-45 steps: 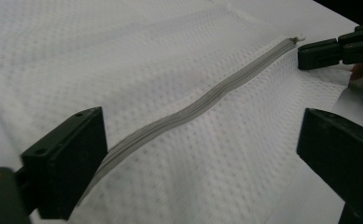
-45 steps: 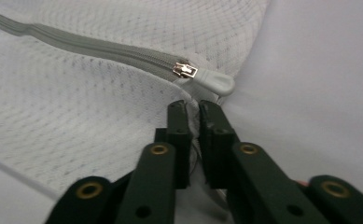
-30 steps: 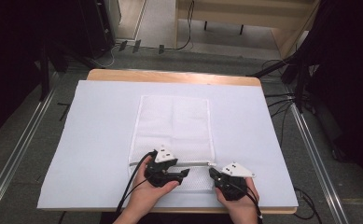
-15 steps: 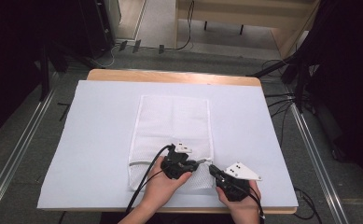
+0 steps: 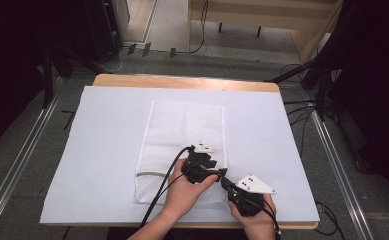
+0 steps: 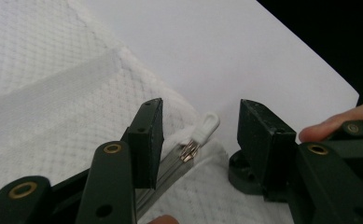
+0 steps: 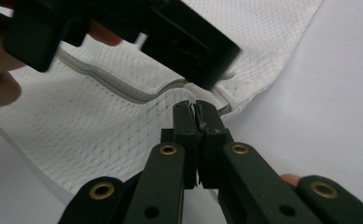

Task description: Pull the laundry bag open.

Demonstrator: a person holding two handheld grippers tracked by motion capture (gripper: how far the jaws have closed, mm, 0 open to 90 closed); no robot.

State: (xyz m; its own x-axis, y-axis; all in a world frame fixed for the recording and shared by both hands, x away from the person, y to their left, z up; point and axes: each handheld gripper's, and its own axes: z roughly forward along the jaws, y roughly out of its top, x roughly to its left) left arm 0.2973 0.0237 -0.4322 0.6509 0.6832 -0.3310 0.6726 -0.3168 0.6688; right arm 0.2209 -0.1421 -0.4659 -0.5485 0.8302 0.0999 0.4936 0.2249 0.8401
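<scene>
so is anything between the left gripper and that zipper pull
Nothing visible. In the left gripper view the white zipper pull lies in the gap of the open left gripper, with no pad touching it. The right gripper pinches the mesh bag beside it.

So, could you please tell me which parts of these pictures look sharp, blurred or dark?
High view: the white mesh bag and table cover are evenly lit, the surrounding room dark. Left gripper view: the zipper pull is fairly sharp between the left hand-held gripper's near, soft jaws. Right gripper view: the right hand-held gripper is crisp; the other gripper above it is a blurred dark mass.
</scene>
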